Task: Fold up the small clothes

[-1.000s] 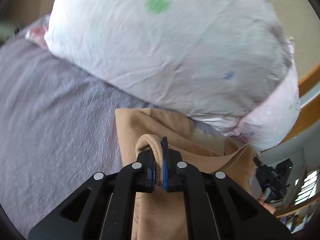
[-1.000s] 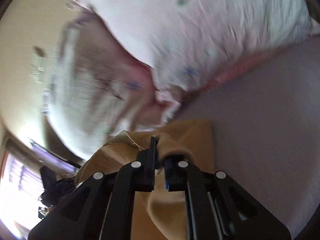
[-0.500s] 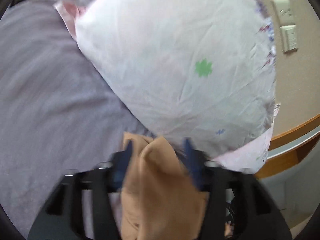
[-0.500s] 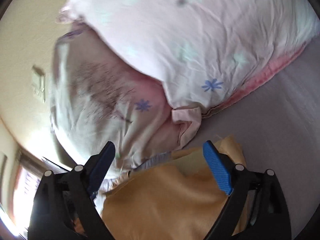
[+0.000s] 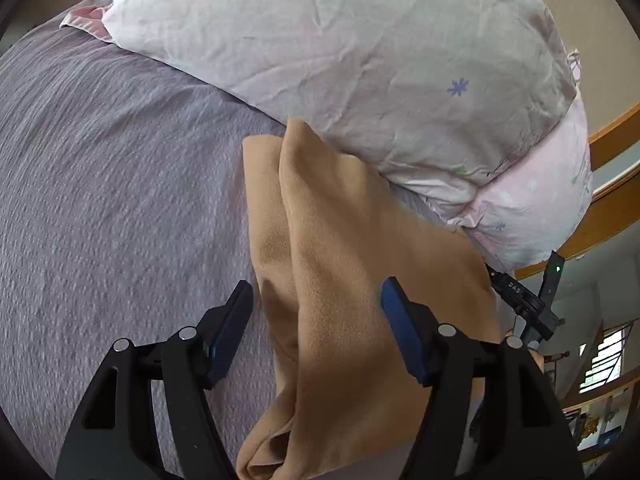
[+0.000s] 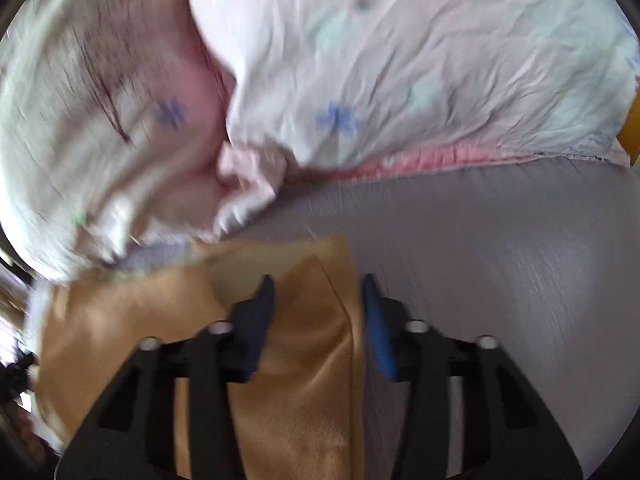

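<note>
A tan garment (image 5: 340, 264) lies on the lilac bedsheet (image 5: 112, 184), its far edge against a pillow. My left gripper (image 5: 316, 300) is open, its fingers standing either side of a raised fold of the garment without gripping it. In the right wrist view the same tan garment (image 6: 296, 360) lies below my right gripper (image 6: 318, 304), which is open with its jaws astride the cloth's right edge. The other gripper (image 5: 524, 300) shows at the garment's right side in the left wrist view.
A big white-pink pillow with flower prints (image 5: 360, 52) lies just beyond the garment, and shows in the right wrist view (image 6: 400, 60). A second pillow (image 6: 92, 112) lies left of it. A wooden bed frame (image 5: 612, 140) runs at the right. Bare sheet (image 6: 500, 260) spreads to the right.
Both grippers were shut on the garment a second ago; both have opened and let it drop onto the sheet. The right gripper's jaws have narrowed somewhat since half a second ago.
</note>
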`<state>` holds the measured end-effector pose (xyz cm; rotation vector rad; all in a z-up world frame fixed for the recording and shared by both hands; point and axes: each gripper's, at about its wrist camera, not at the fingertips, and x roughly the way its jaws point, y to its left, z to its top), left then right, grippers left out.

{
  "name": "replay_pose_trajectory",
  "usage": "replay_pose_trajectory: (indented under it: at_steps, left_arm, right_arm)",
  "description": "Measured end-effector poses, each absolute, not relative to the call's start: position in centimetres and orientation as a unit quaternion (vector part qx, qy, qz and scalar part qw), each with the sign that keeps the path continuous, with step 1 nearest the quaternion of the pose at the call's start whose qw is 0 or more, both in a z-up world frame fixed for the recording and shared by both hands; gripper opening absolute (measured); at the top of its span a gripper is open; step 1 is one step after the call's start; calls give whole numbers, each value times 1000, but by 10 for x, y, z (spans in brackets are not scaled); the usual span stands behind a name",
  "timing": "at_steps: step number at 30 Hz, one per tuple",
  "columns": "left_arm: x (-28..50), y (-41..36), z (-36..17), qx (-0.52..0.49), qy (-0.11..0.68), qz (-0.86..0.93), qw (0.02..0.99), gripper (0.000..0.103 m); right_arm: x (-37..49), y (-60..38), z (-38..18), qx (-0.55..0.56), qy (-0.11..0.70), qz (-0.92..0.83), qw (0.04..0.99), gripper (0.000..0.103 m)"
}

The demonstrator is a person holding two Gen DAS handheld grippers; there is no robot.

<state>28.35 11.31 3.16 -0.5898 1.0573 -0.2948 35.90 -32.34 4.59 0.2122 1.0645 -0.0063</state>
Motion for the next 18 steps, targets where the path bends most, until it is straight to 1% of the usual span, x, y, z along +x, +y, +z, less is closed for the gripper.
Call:
replay_pose_trajectory:
  at_steps: [1, 2, 4, 5, 6, 7, 8, 9, 10, 11, 12, 13, 14, 15, 16, 18]
  left_arm:
    - [285, 111, 29, -275, 497, -137, 812, 67]
    - [286, 109, 27, -277, 500, -138, 809, 67]
    - [289, 104, 23, -283, 504, -138, 804, 67]
    - [292, 100, 20, -288, 507, -137, 801, 67]
    - [294, 97, 17, -293, 507, -138, 798, 67]
    - [295, 92, 18, -297, 507, -139, 797, 67]
    - [295, 92, 18, -299, 506, -141, 797, 67]
    - [296, 92, 17, -300, 505, -144, 796, 67]
    - [294, 95, 18, -302, 505, -144, 796, 67]
    - [295, 95, 18, -304, 504, -147, 795, 67]
    - [290, 104, 20, -308, 503, -152, 793, 62]
    - [287, 110, 19, -318, 505, -160, 787, 47]
    - [288, 110, 14, -329, 508, -160, 780, 40]
    - [290, 109, 12, -337, 510, -158, 775, 31]
    - [291, 107, 12, -348, 510, -159, 771, 25]
    - [290, 112, 20, -379, 503, -163, 760, 22]
  right_arm:
    - [359, -324, 47, 98, 497, -6, 862, 14]
    - [359, -325, 49, 102, 492, -9, 865, 11]
    - [357, -336, 58, 133, 463, -29, 876, 6]
    - [355, -342, 62, 146, 447, -36, 882, 8]
    - [354, -346, 64, 154, 438, -37, 885, 11]
    - [354, -350, 66, 162, 433, -36, 886, 20]
    - [348, -356, 68, 180, 428, -27, 885, 41]
    - [341, -360, 71, 193, 425, -20, 884, 53]
    - [332, -367, 76, 210, 418, -13, 884, 68]
    - [322, -371, 80, 229, 407, -2, 884, 70]
    - [317, -371, 81, 237, 405, 7, 883, 70]
    - [312, -368, 83, 245, 404, 18, 881, 71]
    - [305, -368, 83, 253, 405, 31, 878, 72]
    - [302, -361, 82, 258, 407, 43, 875, 72]
    - [300, -354, 81, 259, 409, 50, 874, 73]
    - [285, -351, 83, 255, 410, 73, 873, 73]
